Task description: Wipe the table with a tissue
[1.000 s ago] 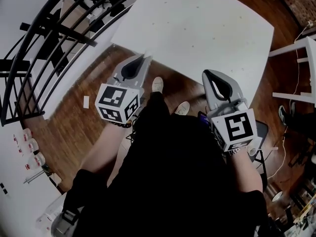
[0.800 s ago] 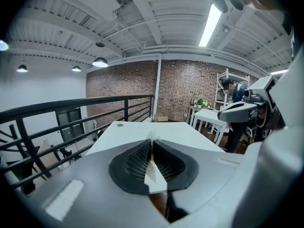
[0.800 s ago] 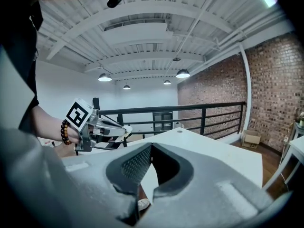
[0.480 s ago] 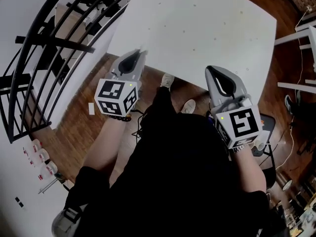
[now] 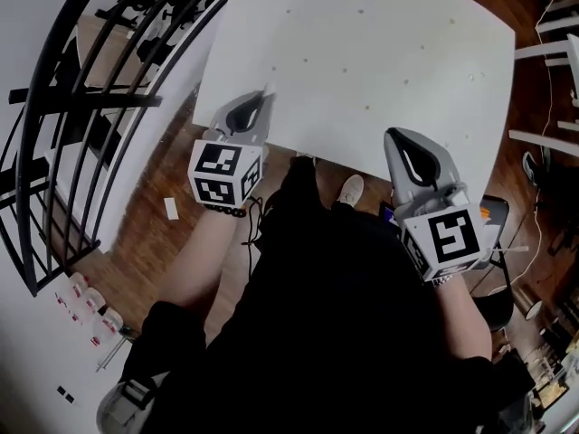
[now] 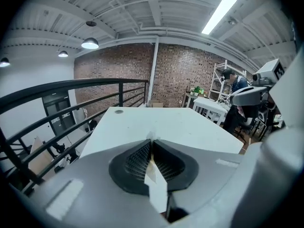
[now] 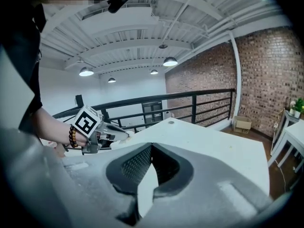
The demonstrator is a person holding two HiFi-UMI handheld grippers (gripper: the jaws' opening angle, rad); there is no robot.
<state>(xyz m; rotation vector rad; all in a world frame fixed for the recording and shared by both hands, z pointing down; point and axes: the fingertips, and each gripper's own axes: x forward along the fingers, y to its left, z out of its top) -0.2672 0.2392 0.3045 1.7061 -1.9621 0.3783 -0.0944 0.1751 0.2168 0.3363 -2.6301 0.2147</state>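
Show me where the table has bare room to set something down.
Nearly the whole white table is bare, bar tiny specks. Crowded only along the near edge: left gripper with its tissue on the left, right gripper on the right.

A small white tissue (image 6: 151,168) is pinched between the closed jaws of the left gripper (image 6: 151,144), and a little bit is seen poking out past the tips. It is held at the near edge of the big white table (image 6: 156,122), which is dotted with tiny specks.
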